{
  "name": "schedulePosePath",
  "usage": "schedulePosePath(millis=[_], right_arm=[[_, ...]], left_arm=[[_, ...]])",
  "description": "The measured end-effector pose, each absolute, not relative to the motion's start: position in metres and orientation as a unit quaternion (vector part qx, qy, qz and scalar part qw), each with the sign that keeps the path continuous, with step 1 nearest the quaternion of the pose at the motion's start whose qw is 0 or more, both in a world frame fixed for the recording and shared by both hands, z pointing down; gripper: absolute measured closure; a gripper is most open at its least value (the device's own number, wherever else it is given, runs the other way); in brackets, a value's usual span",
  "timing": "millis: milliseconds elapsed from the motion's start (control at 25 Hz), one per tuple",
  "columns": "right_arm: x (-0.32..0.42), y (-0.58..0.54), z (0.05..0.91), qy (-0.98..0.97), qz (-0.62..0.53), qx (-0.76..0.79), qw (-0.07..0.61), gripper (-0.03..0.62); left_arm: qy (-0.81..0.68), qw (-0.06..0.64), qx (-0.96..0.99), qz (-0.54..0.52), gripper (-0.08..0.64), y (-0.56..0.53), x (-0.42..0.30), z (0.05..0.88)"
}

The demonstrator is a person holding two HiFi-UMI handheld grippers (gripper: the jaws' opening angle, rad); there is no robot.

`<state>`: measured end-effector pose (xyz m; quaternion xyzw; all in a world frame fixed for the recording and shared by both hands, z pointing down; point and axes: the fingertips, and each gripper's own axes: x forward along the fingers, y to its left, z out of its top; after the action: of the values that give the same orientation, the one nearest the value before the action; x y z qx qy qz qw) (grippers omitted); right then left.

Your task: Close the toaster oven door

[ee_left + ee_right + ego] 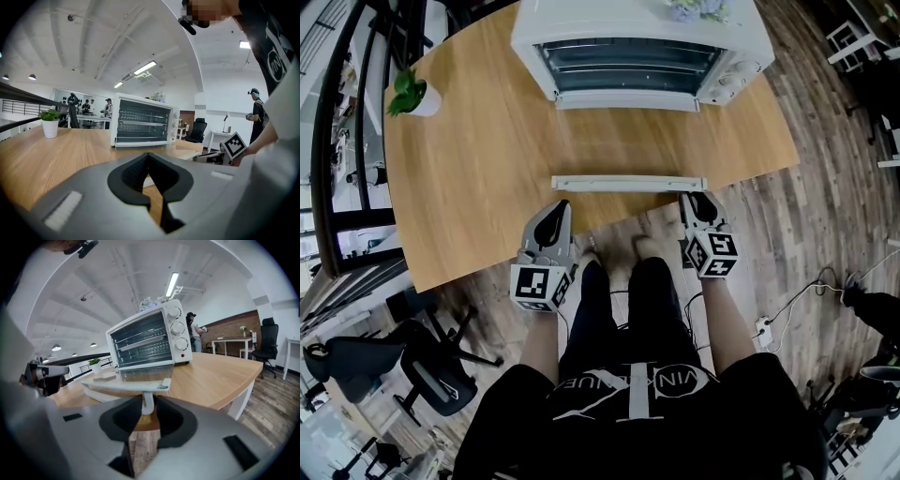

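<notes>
The white toaster oven (642,56) stands at the far side of the wooden table (478,178), its rack cavity showing. Its glass door (146,373) hangs open and lies flat, with the white handle bar (628,184) toward me. My right gripper (701,202) sits at the bar's right end. In the right gripper view, my right gripper (147,405) is shut on the handle's white post, with the handle bar (126,386) just above. My left gripper (553,217) hovers at the table's near edge, left of the door, shut and holding nothing. From the left gripper view (149,157) the oven (143,119) is ahead.
A small potted plant (412,94) stands at the table's far left corner. An office chair (431,370) is on the floor to my left, and cables (797,300) trail on the floor at right. Other people and desks are in the background.
</notes>
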<state>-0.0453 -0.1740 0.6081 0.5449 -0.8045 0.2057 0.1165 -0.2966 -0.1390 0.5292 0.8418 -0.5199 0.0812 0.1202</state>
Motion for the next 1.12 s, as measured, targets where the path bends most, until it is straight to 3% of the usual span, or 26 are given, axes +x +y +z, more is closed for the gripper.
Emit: schedulePosePath(millis=[1120], right_arm=[[-0.044,-0.183,0.523,-0.804,0.166,0.568,0.059,0.499]], left_arm=[[-0.513,0.067,0.854,0.052,0.549,-0.182,-0.298,0.470]])
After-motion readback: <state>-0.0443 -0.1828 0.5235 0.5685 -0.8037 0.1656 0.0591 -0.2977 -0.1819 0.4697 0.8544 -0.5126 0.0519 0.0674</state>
